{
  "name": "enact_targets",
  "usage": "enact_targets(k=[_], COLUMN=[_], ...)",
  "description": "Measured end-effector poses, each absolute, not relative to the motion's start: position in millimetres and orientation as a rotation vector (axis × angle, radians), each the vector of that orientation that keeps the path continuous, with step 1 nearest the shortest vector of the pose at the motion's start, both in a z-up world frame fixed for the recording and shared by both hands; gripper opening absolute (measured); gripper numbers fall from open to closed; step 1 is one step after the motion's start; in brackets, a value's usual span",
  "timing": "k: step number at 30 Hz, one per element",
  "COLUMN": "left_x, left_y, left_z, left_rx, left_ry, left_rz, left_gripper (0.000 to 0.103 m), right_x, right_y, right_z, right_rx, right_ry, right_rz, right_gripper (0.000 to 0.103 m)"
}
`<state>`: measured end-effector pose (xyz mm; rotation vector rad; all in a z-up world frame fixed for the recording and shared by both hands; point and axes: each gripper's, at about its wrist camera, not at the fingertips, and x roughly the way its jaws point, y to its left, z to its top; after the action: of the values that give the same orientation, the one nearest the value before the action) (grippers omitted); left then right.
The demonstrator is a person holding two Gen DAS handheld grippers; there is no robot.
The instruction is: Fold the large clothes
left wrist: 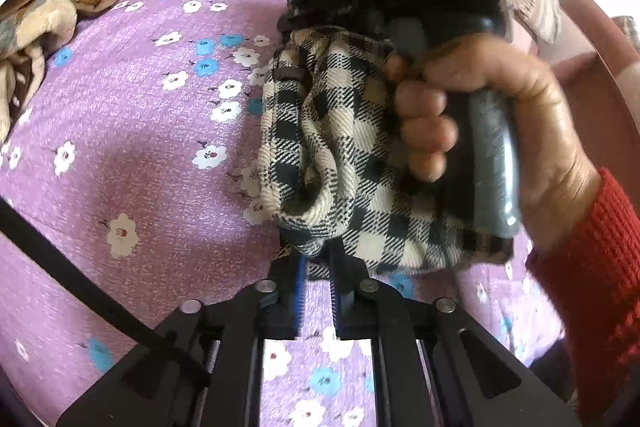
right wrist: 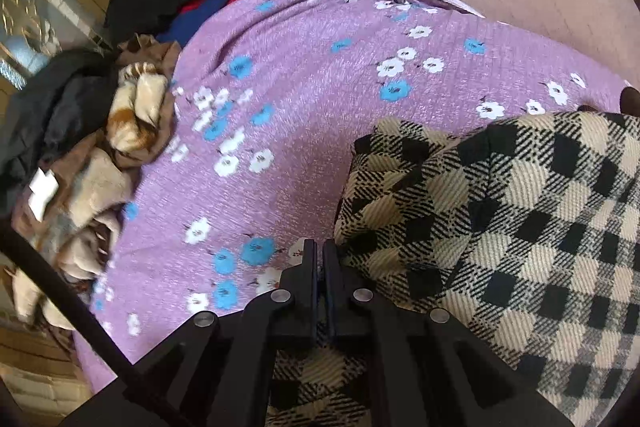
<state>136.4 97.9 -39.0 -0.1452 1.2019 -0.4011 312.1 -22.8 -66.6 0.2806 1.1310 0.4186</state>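
On the purple floral bedspread, the checked black-and-cream garment lay bunched at centre of the left wrist view. The left gripper had its jaws nearly together, pinching the garment's lower hem. At 2 o'clock, a hand in a red knitted sleeve grasped the other gripper's handle directly over the cloth. In the right wrist view, the right gripper stood fully closed with nothing between its tips, the garment just beside it at 3 o'clock. A heap of brown and dark clothing sat at 9 o'clock.
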Motion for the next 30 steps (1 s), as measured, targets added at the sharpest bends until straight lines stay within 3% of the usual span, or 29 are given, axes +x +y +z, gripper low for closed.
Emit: enact_targets(k=[2,4,6,9,12,14,27,29,30], left_x=[137.9,139.7,141.8,144.2,155.0,156.8,173.7,170.6,168.9], left_y=[109.6,125.3,142.8,144.7,135.8,122.1,126.6,123.1,123.0], left_z=[-28.1,-17.0,-5.3,0.9,2.1,2.9,-21.4,-18.4,-16.5], left_rx=[-0.14,-0.184,-0.247,-0.278,-0.298,-0.285,-0.351,-0.324,-0.315], left_ry=[1.182,1.147,1.084,1.039,1.008,1.011,1.068,1.055,1.044], left_rz=[-0.409,-0.418,-0.39,-0.35,-0.345,-0.338,-0.232,-0.239,-0.237], left_gripper=[0.013,0.027,0.035,0.036,0.036,0.036,0.036,0.041,0.049], right_x=[303.1,289.8,273.8,250.5,230.4,220.9,131.4,117.5,109.2], right_y=[-34.7,-55.6,-77.5,-109.8,-133.7,-136.1,-82.5,-98.0,-114.0], right_z=[-43.5,-17.7,4.2,20.1,10.9,-3.1,-81.8,-72.0,-61.3], right_rx=[0.321,0.349,0.333,0.283,0.312,0.333,0.388,0.375,0.394], right_ry=[1.083,1.013,0.948,0.906,0.932,0.965,1.135,1.107,1.069], right_rz=[0.431,0.436,0.411,0.36,0.36,0.387,0.663,0.643,0.631], right_gripper=[0.007,0.038,0.043,0.043,0.021,0.018,0.015,0.015,0.016])
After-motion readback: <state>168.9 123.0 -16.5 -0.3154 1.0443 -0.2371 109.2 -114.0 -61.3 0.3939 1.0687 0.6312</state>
